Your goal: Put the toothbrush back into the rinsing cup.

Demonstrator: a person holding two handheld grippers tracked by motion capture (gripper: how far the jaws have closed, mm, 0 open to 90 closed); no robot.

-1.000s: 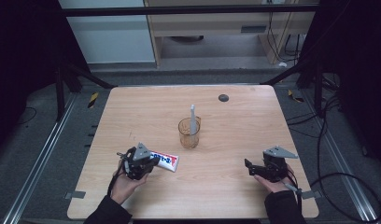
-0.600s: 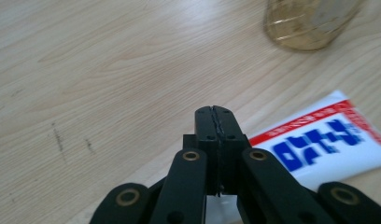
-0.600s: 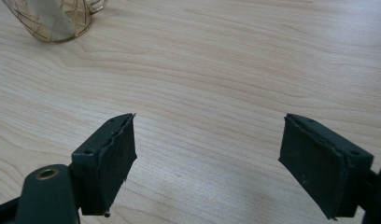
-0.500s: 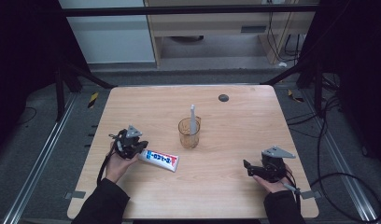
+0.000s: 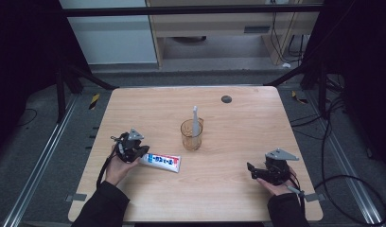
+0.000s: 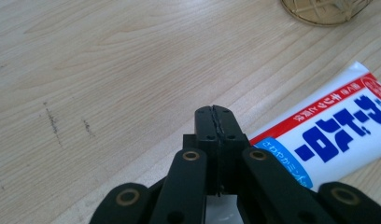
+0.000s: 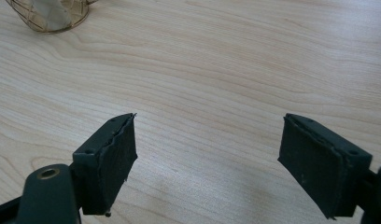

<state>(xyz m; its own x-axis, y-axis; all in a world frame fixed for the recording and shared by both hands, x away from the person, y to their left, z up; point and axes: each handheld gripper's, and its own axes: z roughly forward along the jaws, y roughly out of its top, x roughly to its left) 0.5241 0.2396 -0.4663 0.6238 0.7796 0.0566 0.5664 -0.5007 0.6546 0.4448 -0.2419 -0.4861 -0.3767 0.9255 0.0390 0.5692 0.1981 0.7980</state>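
A white toothpaste tube (image 5: pixel 160 161) with blue and red print lies flat on the wooden table (image 5: pixel 238 123), left of centre; in the left gripper view the toothpaste tube (image 6: pixel 328 140) runs off to the right. My left gripper (image 5: pixel 144 152) rests at the tube's left end. In its own view the left gripper (image 6: pixel 214 112) has its jaws pressed together with nothing between them. An amber wire-patterned cup (image 5: pixel 191 135) stands mid-table with a white upright item (image 5: pixel 195 118) in it. My right gripper (image 5: pixel 251 169) sits low at the front right; in its own view the right gripper (image 7: pixel 207 158) is wide open over bare wood.
A small dark round spot (image 5: pixel 226 99) lies near the table's far edge. The cup's base (image 6: pixel 324 7) sits past the left gripper, and the cup (image 7: pixel 48 16) is far left of the right one. Metal rails and cables run along the floor around the table.
My left gripper has moved left and a little farther from the front edge, from over the tube to its left end. The tube and the right gripper have stayed put.
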